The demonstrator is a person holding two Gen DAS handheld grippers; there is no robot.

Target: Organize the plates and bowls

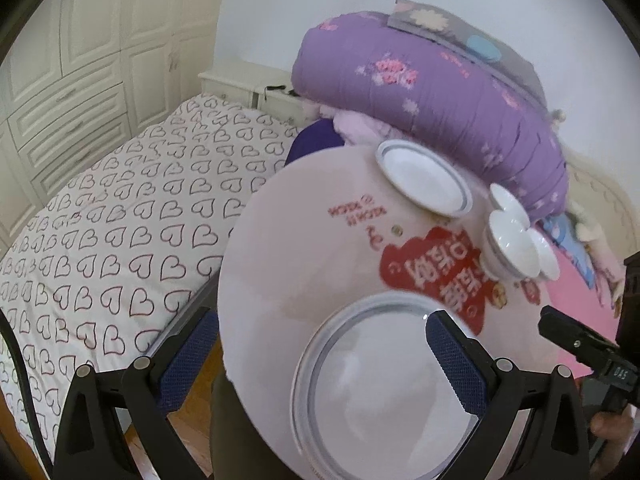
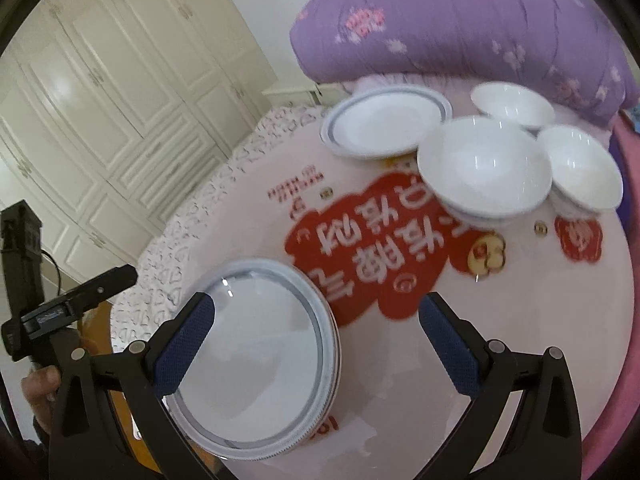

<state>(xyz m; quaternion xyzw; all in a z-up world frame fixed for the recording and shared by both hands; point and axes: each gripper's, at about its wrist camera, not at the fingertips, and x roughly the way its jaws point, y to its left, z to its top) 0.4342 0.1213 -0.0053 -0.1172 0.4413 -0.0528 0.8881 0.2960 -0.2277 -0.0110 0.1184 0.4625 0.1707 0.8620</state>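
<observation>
Near the front edge of the round pink table [image 2: 400,360] rests a white, blue-rimmed ceramic plate [image 2: 256,344], perhaps stacked; both left gripper [image 1: 320,364] and right gripper [image 2: 316,344] fingers gape empty above it. Stiff, slippery, breakable: pinch its rim

Left wrist view: looks steeply down from near, left of round table [image 1: 280,280], facing bed [image 1: 120,220]. Right wrist view: same tilt, from right, close. Both share near plate [image 1: 380,392] [image 2: 256,360], far plate [image 1: 424,178] [image 2: 384,128], bowls [image 1: 516,248] [image 2: 484,164].
</observation>
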